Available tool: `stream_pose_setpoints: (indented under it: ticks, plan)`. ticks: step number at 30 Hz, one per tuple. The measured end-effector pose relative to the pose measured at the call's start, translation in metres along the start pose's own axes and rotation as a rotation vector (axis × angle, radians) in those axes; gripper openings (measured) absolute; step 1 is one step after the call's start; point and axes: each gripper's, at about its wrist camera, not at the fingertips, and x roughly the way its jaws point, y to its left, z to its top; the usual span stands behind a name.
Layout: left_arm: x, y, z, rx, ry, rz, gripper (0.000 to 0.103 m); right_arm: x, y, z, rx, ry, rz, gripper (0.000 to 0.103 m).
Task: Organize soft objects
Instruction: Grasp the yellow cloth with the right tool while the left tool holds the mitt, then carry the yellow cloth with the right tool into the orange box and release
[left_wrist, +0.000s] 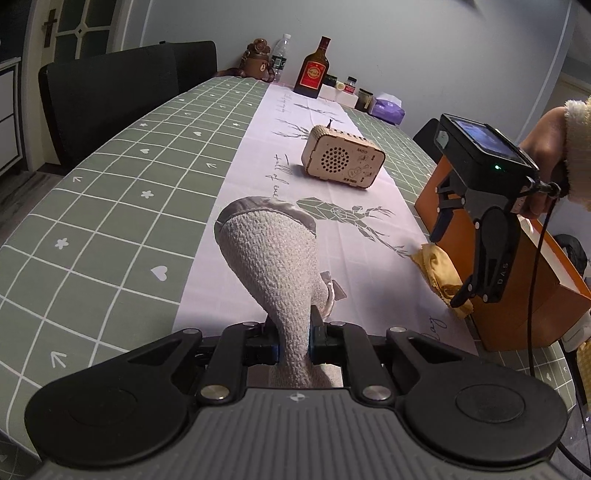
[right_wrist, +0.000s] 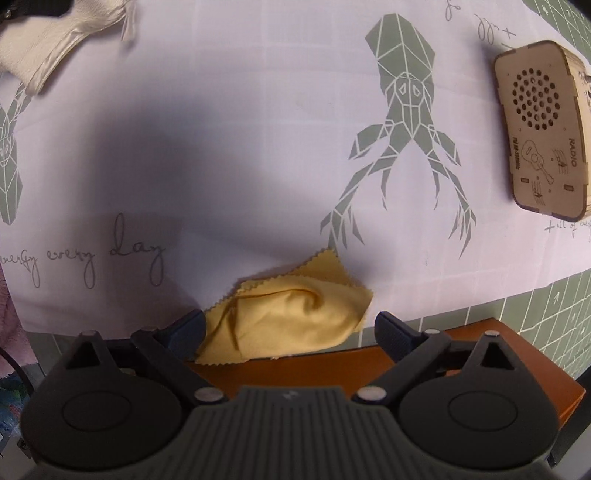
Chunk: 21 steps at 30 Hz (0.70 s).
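Note:
My left gripper (left_wrist: 293, 343) is shut on the narrow end of a pale, nubbly soft cloth with a grey satin rim (left_wrist: 269, 251), which stretches ahead onto the white table runner (left_wrist: 325, 236). The same cloth (right_wrist: 55, 37) shows at the top left of the right wrist view. A crumpled yellow cloth (right_wrist: 291, 317) lies on the runner beside an orange box (right_wrist: 332, 369). My right gripper (right_wrist: 290, 328) points steeply down over it, open wide, one pad on each side of the cloth. In the left wrist view the right gripper (left_wrist: 448, 264) hangs over the yellow cloth (left_wrist: 441, 273).
A wooden radio (left_wrist: 341, 157) (right_wrist: 539, 129) stands mid-runner. At the far end are a bottle (left_wrist: 312, 70), jars and a purple tissue pack (left_wrist: 388, 107). Black chairs (left_wrist: 110, 99) line the left side. The orange box (left_wrist: 517, 295) sits at the right table edge. A hand in a fleecy sleeve (left_wrist: 546, 147) holds the right gripper.

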Motion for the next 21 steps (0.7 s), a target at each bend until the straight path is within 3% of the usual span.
stream_pose_setpoints:
  ticks: [6,12,14,15,16,17,18,21]
  plan:
    - [0.004,-0.004,0.0,0.009,0.009,0.009,0.015,0.006,-0.001,0.0,-0.043,0.003,0.013,0.094]
    - [0.005,-0.004,0.0,0.003,0.012,0.014,0.015,0.003,-0.014,-0.005,0.013,-0.015,0.112,0.074]
    - [0.006,-0.003,-0.001,0.002,0.015,0.017,0.015,0.001,-0.015,-0.008,0.016,-0.035,0.114,0.065]
    - [0.006,-0.003,-0.001,0.001,0.015,0.019,0.015,-0.003,-0.016,-0.009,0.02,-0.046,0.115,0.052]
    - [0.006,-0.004,0.0,0.0,0.015,0.02,0.015,-0.01,-0.017,-0.009,0.03,-0.06,0.121,0.03]
    - [0.005,-0.004,0.0,-0.002,0.015,0.019,0.015,-0.013,-0.018,-0.01,0.039,-0.072,0.125,0.018]
    - [0.004,-0.004,0.0,-0.003,0.015,0.02,0.015,-0.014,-0.018,-0.01,0.045,-0.081,0.122,0.011]
    - [0.001,-0.005,0.0,-0.003,0.011,0.023,0.015,-0.014,-0.013,-0.013,0.027,-0.098,0.092,0.01]
